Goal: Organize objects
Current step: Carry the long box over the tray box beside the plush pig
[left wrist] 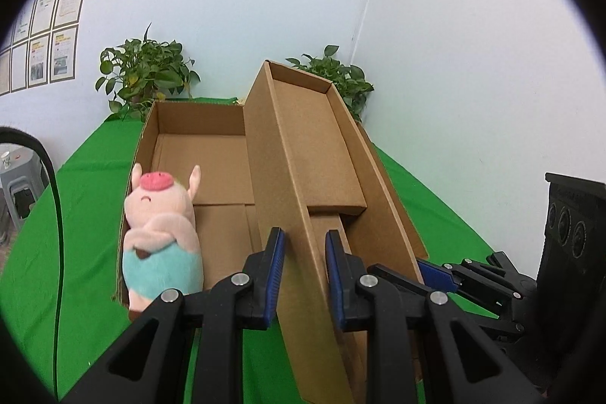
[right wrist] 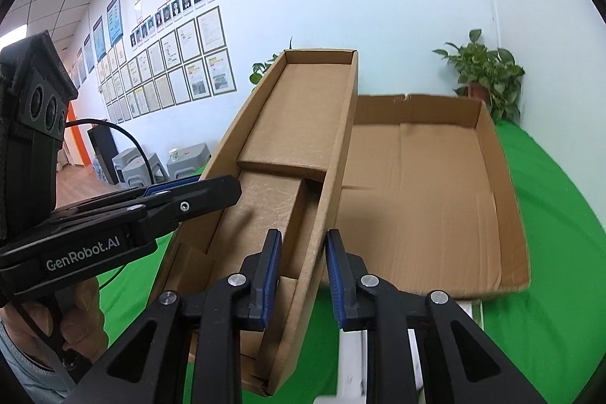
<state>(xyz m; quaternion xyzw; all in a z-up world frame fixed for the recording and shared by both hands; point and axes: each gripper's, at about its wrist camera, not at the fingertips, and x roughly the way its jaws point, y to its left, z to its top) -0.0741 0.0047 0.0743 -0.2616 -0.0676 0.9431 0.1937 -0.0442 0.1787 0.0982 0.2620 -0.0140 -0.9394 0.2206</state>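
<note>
Green cloth covers table (left wrist: 94, 214). Cardboard lid (left wrist: 303, 146), tilted, frame centre, above open cardboard box (left wrist: 197, 154). Left gripper (left wrist: 303, 271) clamped on lid's left wall; right gripper (right wrist: 303, 271) clamped on its right wall. Plush pig (left wrist: 163, 230) lies in box, lower left.

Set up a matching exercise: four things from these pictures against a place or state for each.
Things
1. plush pig
2. narrow cardboard lid
3. potted plant
4. left gripper

Places or states
A. lifted and tilted, one side wall in each gripper
B. by the wall, behind the box
C. lying in the open box
D. shut on a cardboard wall

Pairs: 1-C, 2-A, 3-B, 4-D
</note>
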